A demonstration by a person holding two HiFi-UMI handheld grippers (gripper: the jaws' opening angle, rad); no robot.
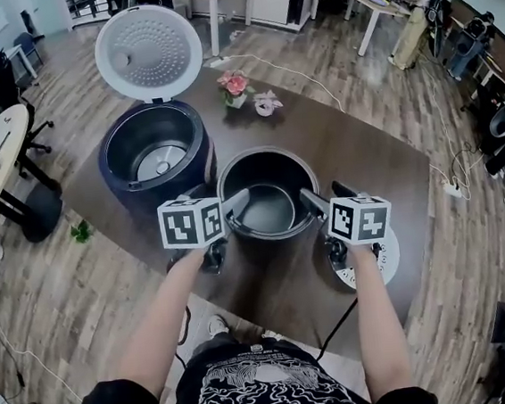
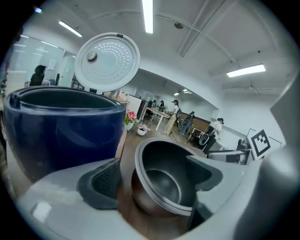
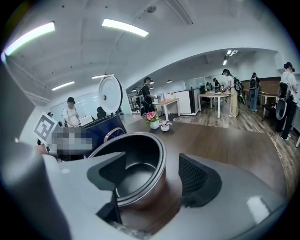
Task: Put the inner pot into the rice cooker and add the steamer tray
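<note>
Pot pick-up, as I read it: inner pot (image 1: pixel 266 206) stands on the surface (image 1: pixel 355 154) just beside the rice cooker (image 1: pixel 154 158); cooker lid (image 1: pixel 147 53) up, well bare down to the heating plate; white perforated disc, prob. the steamer tray (image 1: pixel 386 259), lies on the surface under my right hand, partly hidden. My left claw (image 2: pixel 152 176) straddles the pot's left rim, one pad inside, one outside; wide, pads not pressing the wall. My right claw (image 3: pixel 152 176) does likewise at the opp. rim; also wide, holding nothing. Next move calls for both claws to close evenly on the rim; then a level lift, high enough to clear the cooker's edge, then a straight drop into the well.
</note>
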